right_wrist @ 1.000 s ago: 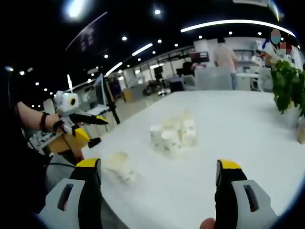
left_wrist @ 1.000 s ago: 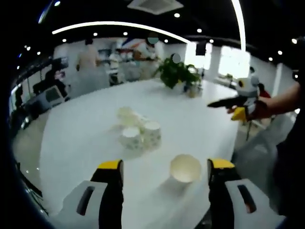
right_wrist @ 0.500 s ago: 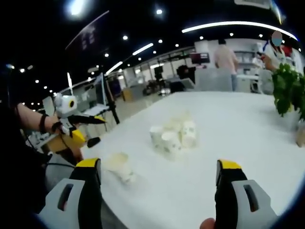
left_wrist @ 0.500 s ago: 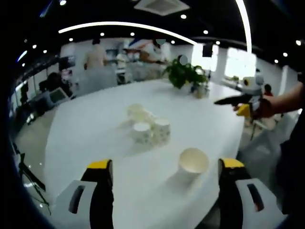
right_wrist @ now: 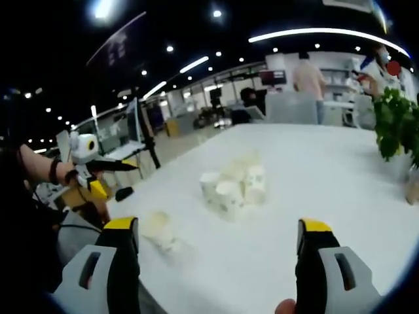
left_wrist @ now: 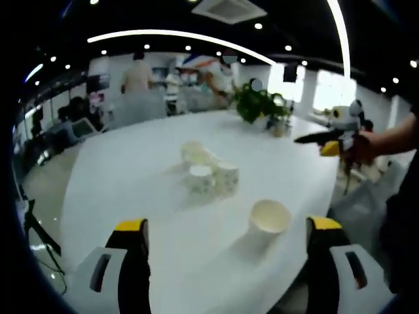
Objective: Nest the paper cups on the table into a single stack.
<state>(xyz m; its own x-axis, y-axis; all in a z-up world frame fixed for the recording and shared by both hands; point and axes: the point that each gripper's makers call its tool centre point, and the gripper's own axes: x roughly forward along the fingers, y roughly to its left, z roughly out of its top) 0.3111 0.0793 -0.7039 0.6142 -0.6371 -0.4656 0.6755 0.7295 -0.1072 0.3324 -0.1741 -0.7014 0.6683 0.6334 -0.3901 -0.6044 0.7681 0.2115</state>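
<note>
Standing wide apart over the white table (left_wrist: 118,170), the left gripper (left_wrist: 226,232) has its jaws spread and nothing between them. At about 11 o'clock from it a cluster of paper cups (left_wrist: 208,171) sits upright near the table's middle, rims touching or nearly so; what is inside them cannot be told. At 1 o'clock, close to the right jaw, a single paper cup (left_wrist: 268,220) stands alone near the table edge, its pale inside bare. Farther back at 1 o'clock is a potted plant (left_wrist: 260,105), and at 3 o'clock the right gripper (left_wrist: 327,136) is held off the table edge. In the right gripper view, the right gripper (right_wrist: 219,232) is likewise spread wide and holds nothing; the single cup (right_wrist: 160,230) lies at 10 o'clock, the cluster (right_wrist: 233,186) at 12 o'clock, and the left gripper (right_wrist: 98,167) hovers at 9 o'clock beside the table.
</note>
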